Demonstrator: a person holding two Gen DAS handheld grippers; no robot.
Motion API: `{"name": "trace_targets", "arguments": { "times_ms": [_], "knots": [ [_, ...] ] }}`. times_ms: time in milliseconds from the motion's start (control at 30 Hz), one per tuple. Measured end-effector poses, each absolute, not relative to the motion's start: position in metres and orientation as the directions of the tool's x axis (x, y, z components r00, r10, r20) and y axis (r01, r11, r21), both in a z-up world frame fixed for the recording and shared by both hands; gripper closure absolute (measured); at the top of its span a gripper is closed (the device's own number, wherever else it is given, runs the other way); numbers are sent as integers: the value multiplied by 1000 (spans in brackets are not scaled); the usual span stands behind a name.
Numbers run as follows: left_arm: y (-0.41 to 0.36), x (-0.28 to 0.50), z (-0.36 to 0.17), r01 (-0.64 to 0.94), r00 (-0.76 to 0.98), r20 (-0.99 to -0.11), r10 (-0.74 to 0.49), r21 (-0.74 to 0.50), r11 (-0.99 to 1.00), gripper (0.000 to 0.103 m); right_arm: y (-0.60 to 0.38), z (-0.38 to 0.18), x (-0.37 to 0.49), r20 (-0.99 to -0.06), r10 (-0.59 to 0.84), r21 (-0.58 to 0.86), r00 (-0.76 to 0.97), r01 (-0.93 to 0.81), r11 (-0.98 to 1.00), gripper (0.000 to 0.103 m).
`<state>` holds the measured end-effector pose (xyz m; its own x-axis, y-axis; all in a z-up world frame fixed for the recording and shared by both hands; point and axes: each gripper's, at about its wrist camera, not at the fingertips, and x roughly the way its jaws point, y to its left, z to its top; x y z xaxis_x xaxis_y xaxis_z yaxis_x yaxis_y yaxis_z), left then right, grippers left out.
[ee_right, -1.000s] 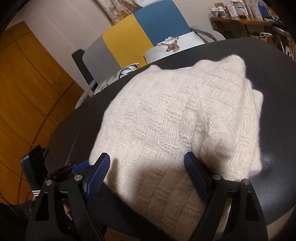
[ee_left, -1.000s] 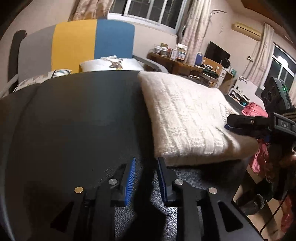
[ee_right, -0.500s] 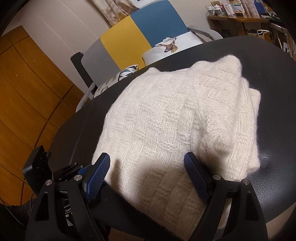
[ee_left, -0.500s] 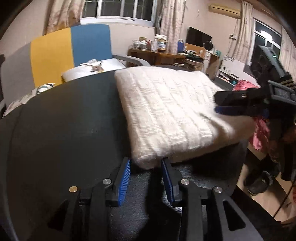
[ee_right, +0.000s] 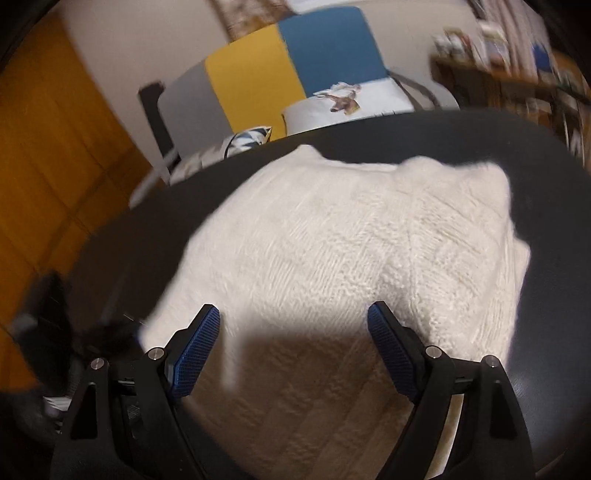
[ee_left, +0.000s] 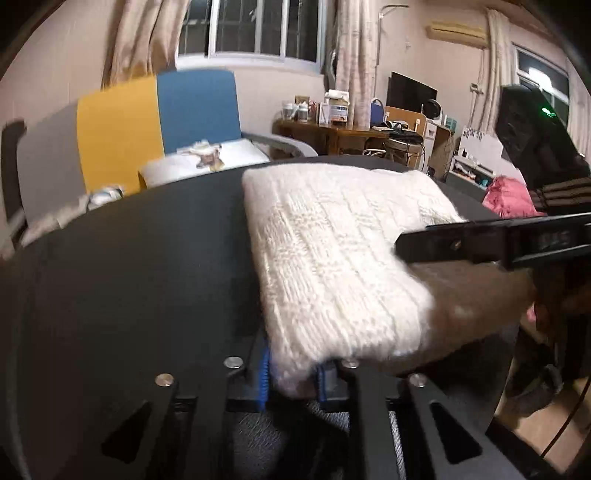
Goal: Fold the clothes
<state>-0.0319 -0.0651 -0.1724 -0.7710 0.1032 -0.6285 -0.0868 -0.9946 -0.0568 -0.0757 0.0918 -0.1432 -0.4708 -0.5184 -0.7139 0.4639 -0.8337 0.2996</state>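
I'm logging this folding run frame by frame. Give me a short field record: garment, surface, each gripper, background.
garment: white knit sweater, folded, lying flat
surface: black round table
left gripper: jaws have just been closing, pinching the sweater's near corner
right gripper: jaws wide open above the sweater's edge, gripping nothing
background: grey, yellow and blue chair behind the table

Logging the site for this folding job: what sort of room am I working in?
Most likely a lived-in home room, a bedroom or living room. Beyond the white knit sweater on the black table are a curtained window, a cluttered wooden desk and a wall air conditioner.
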Motion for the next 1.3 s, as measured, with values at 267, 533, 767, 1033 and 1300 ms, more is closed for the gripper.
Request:
{"name": "trace_targets", "arguments": {
  "times_ms": [267, 533, 767, 1033, 1300],
  "knots": [
    [-82, 5, -188, -89, -741, -662, 112, -68, -994, 98, 109, -153, -65, -699, -550, 329, -457, 477, -815, 23],
    [-137, 17, -150, -23, -793, -588, 159, -233, -972, 81, 103, -140, -63, -707, -525, 236, -474, 542, -807, 21],
    [-122, -74, -97, -119, -842, -483, 238, -264, -957, 79, 85, -95, -73, -672, -516, 136, -531, 596, -791, 20],
    [-55, -149, -150, -211, -714, -644, 274, -176, -962, 76, 138, -157, -108, -700, -541, 294, -466, 502, -813, 21],
    [-65, -172, -104, -228, -744, -606, 282, -167, -959, 76, 160, -141, -118, -639, -643, 394, -422, 538, -745, 20]
  ]
}}
